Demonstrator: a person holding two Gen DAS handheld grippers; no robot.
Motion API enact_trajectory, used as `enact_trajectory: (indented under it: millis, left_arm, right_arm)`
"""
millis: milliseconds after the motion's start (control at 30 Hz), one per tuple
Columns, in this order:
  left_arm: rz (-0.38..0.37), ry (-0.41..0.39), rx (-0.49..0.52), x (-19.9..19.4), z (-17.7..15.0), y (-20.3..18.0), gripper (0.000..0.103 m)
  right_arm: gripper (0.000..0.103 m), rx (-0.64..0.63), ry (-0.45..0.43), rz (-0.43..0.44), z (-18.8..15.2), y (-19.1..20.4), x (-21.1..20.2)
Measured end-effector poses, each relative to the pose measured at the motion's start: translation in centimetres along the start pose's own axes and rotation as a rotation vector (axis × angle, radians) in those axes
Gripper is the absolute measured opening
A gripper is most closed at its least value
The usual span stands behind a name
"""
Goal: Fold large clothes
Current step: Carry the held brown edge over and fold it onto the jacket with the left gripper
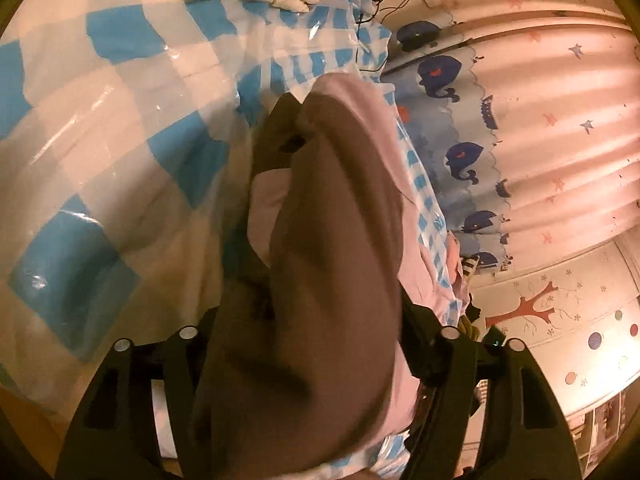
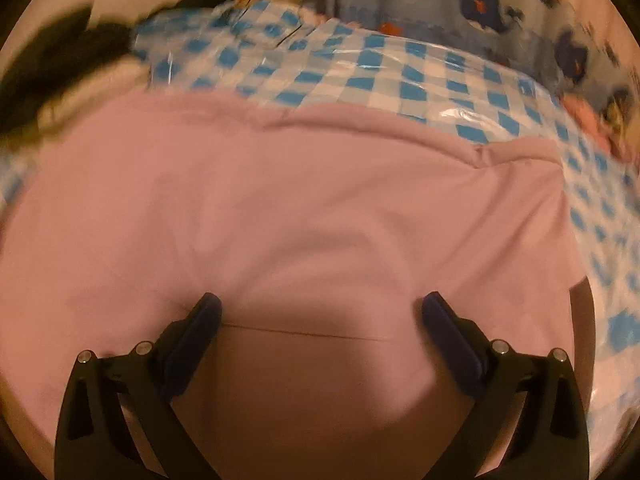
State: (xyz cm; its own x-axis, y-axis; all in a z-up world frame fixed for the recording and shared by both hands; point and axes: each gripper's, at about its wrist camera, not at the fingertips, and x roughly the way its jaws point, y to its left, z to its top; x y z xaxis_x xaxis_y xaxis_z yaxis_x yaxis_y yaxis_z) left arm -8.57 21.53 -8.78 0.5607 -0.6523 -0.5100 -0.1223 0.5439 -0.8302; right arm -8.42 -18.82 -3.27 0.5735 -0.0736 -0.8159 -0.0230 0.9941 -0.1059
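While the left gripper (image 1: pixel 304 360) is clamped on a bunched fold of the pink garment (image 2: pixel 280 200) lying on the checkered plastic sheet (image 2: pixel 400 68), the right gripper (image 2: pixel 320 320) hovers spread wide, so cloth may slip and crumple.

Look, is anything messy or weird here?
Yes. The pink garment hangs bunched over the left tool, hiding its fingers. The right tool is open over flat cloth.

The left hand-held gripper (image 1: pixel 304 320) is clamped on a bunched pink garment (image 1: pixel 332 240) above the blue-checked sheet (image 1: pixel 120 120)
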Motion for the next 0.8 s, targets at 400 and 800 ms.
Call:
enact_trajectory:
  millis: [400, 800]
  left_arm:
    - [-0.045, -0.027, 0.387, -2.0, -2.9, -13.0, 0.033]
    - [-0.055, 0.025, 0.701, 2.0, -8.9, -27.3, 0.033]
  right_arm:
    - [0.097, -0.082, 0.011, -0.009, -1.3, 1.8, 0.7]
    - [0.097, 0.04, -0.08, 0.11, -1.9, -3.4, -3.4]
